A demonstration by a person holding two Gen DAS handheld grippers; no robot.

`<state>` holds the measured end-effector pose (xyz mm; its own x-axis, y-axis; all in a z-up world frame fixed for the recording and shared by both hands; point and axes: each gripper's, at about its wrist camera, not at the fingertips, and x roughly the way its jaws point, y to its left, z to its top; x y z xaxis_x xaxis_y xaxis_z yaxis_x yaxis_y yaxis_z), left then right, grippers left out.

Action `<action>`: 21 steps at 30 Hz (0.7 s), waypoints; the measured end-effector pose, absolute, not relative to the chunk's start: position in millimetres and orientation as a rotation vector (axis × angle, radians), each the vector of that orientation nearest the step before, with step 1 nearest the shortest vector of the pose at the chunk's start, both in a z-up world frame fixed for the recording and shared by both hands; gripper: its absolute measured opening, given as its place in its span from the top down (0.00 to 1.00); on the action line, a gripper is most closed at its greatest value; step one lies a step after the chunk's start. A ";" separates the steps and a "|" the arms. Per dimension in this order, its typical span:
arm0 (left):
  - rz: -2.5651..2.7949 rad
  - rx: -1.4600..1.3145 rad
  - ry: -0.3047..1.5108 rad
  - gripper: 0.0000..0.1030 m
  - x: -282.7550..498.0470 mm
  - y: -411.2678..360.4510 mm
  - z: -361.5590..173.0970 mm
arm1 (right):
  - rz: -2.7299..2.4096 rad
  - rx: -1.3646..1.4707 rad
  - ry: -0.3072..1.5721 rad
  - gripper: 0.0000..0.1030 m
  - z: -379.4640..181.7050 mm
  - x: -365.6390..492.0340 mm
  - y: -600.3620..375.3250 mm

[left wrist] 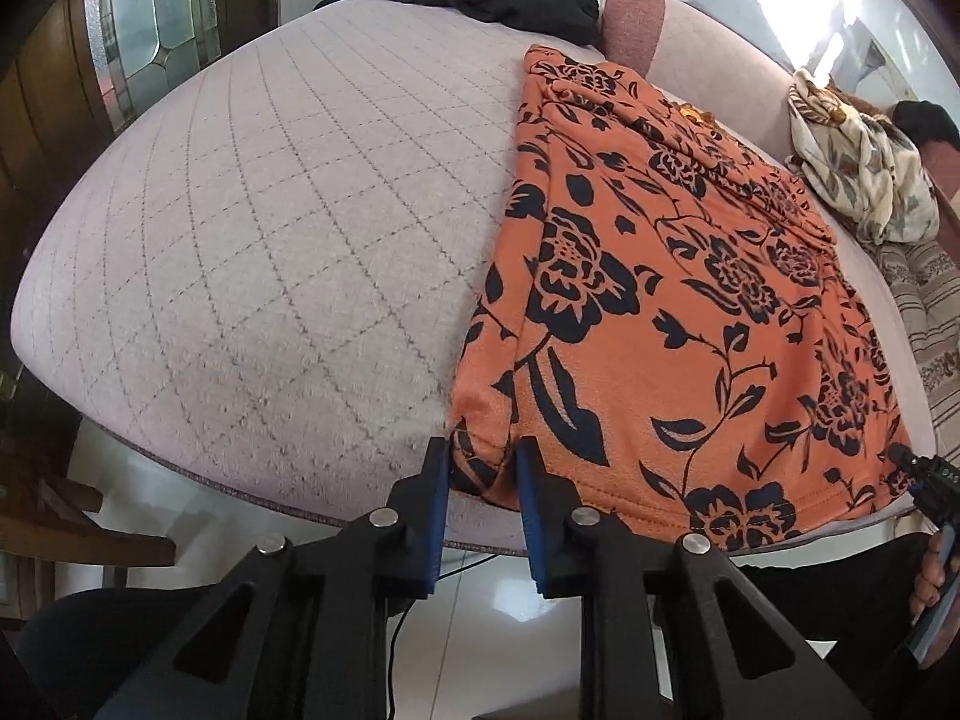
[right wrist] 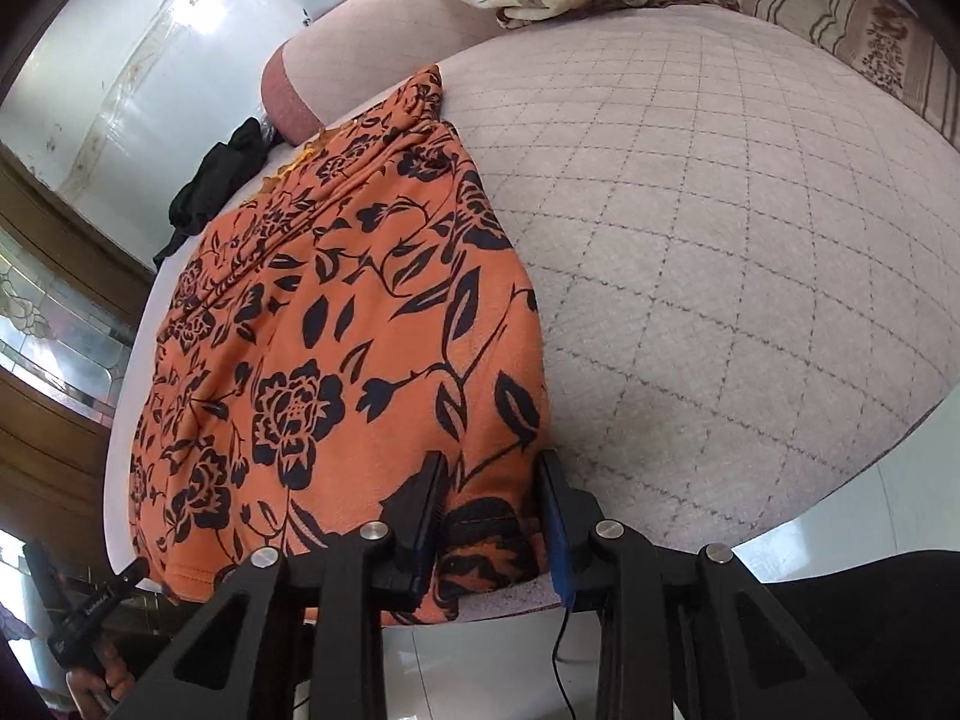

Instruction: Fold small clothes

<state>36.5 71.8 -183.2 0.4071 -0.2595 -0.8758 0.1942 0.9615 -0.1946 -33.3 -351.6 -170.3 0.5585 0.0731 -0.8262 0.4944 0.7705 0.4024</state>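
Left wrist view: the left claw [left wrist: 480,450] sits at the near left corner of the orange dress [left wrist: 690,300], jaws narrowed with a fold of hem bunched between them, seemingly clamped on it. The dress lies flat on the bed [left wrist: 270,228], its long axis running away from the claw toward the far pillows. The right claw [left wrist: 924,474] shows at the other near corner.

Right wrist view: the right claw [right wrist: 492,480] straddles the near right corner of the dress [right wrist: 336,312], pads pressing the cloth from both sides. Both corners lie on the near hem, so the fold probably carries that hem away, along the long axis.
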 end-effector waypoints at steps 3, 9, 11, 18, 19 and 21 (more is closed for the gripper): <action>-0.299 -0.101 1.119 0.37 42.5 77.6 -180.4 | -0.260 0.740 0.969 0.64 -172.0 -33.6 -360.3; -0.319 -0.045 1.137 0.69 50.7 61.0 -188.7 | -0.238 0.644 0.990 0.32 -169.0 -24.0 -339.6; -0.326 0.003 1.116 0.86 49.2 55.1 -187.1 | -0.287 0.466 1.028 0.80 -166.1 -17.3 -324.4; -0.501 -0.064 1.078 0.88 69.3 53.6 -149.1 | -0.159 0.556 0.944 0.92 -126.1 -9.9 -343.7; -0.525 -0.090 1.065 0.88 76.8 54.4 -139.6 | -0.139 0.589 0.912 0.92 -116.2 -6.4 -350.8; -0.554 -0.130 1.032 0.88 97.8 54.8 -118.0 | -0.103 0.643 0.854 0.92 -96.1 4.9 -364.4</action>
<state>97.8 54.8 -118.0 0.3899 -0.4941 -0.7771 0.3746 0.8560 -0.3563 4.9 -364.4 -96.1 0.6644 0.1649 -0.7289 0.3332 0.8077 0.4864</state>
